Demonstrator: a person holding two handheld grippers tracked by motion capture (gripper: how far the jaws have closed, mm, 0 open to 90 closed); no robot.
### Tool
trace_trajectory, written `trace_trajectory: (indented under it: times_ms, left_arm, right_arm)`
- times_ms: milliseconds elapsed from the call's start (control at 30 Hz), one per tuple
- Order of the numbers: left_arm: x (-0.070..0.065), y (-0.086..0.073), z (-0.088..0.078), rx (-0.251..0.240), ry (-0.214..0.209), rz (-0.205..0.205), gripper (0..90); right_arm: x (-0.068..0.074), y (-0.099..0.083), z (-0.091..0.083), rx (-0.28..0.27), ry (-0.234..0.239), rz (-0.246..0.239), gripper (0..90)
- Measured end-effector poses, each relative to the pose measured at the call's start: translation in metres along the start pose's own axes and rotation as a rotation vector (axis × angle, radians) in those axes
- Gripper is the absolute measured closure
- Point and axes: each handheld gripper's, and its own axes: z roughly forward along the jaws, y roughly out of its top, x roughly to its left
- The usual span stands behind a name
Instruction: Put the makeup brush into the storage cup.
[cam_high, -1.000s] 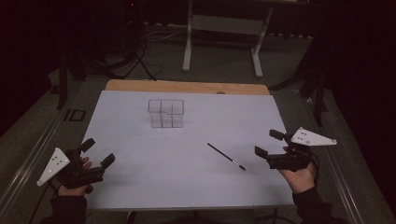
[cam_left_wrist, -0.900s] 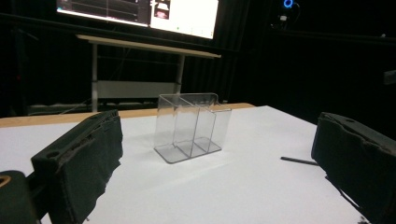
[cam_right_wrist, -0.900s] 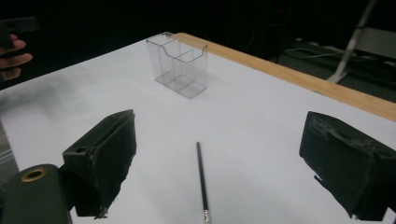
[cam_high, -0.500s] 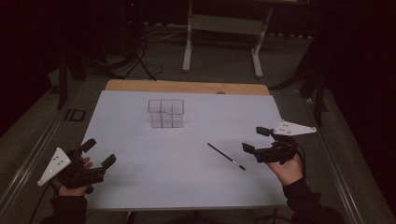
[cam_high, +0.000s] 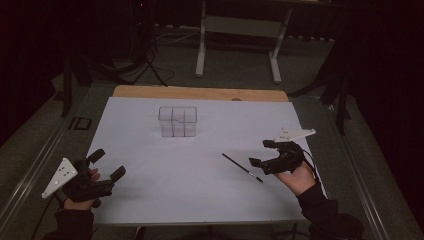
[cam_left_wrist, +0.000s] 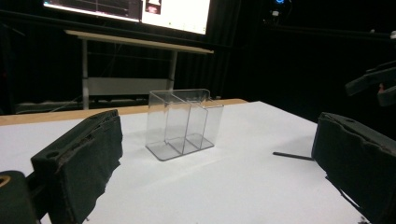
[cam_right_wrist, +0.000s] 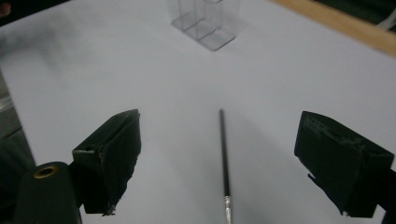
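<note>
A thin black pen (cam_high: 242, 167) (cam_right_wrist: 224, 154) (cam_left_wrist: 293, 156) with a silvery tip lies flat on the white table sheet (cam_high: 200, 165), right of centre. My right gripper (cam_high: 261, 153) (cam_right_wrist: 219, 163) hovers open just right of it, jaws on either side of the pen and above it. A clear plastic compartment holder (cam_high: 178, 121) (cam_left_wrist: 183, 122) (cam_right_wrist: 205, 23) stands upright toward the back of the sheet. My left gripper (cam_high: 109, 164) (cam_left_wrist: 215, 172) is open at the front left, pointed at the holder, holding nothing.
A wooden strip (cam_high: 200, 93) borders the sheet's far edge. Beyond it stands a table frame (cam_high: 237, 30) on a dark floor with cables. Metal rails (cam_high: 40, 160) run along both table sides. A lit screen (cam_left_wrist: 135, 9) hangs behind.
My right gripper has moved left and slightly forward toward the pen, now straddling it. The left gripper has stayed in place.
</note>
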Motion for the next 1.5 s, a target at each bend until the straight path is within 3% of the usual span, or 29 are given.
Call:
trace_trajectory:
  times_ms: [367, 733, 967, 1300, 1500]
  left_arm:
    - [0.0, 0.0, 0.0, 0.002, -0.008, -0.005, 2.5]
    - [0.001, -0.001, 0.001, 0.007, -0.019, -0.012, 2.4]
    - [0.001, -0.001, 0.001, 0.009, -0.019, -0.013, 2.4]
    - [0.001, -0.002, 0.001, 0.011, -0.024, -0.013, 2.3]
    - [0.001, -0.002, 0.001, 0.01, -0.025, -0.017, 2.3]
  right_arm:
    - [0.0, 0.002, 0.024, 0.137, 0.058, -0.011, 19.6]
    - [-0.006, -0.005, 0.038, 0.252, 0.061, -0.013, 28.5]
    - [-0.008, -0.009, 0.052, 0.323, 0.029, 0.0, 33.9]
    - [-0.015, -0.009, 0.063, 0.425, 0.051, 0.021, 51.2]
    - [-0.014, -0.011, 0.069, 0.463, 0.051, 0.02, 54.3]
